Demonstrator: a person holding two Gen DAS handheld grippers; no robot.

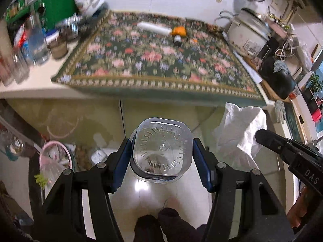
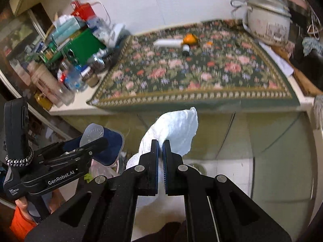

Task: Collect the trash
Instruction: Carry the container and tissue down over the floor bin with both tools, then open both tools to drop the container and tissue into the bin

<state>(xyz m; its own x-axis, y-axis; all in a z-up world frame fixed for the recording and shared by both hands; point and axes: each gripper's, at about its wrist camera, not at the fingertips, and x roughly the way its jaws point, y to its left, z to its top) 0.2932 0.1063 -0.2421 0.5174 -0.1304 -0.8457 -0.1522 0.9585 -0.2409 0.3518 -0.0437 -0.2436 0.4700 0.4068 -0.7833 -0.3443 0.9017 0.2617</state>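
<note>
Clear plastic, one square container (image 1: 161, 151) sits clamped between our left gripper's (image 1: 162, 157) pads, below the counter edge. Our right gripper (image 2: 160, 161) pinches one white crumpled paper towel (image 2: 177, 129) tight. On the floral mat (image 1: 153, 60) we count three things left: one white tube (image 1: 152, 27), one orange piece (image 1: 178, 31), one small bottle (image 1: 177, 40).

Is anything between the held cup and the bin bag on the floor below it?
Nothing visible does. The clear plastic cup, gripped in the left tongs, hangs over bare floor, and the pink-rimmed bin bag sits open to its lower left.
</note>
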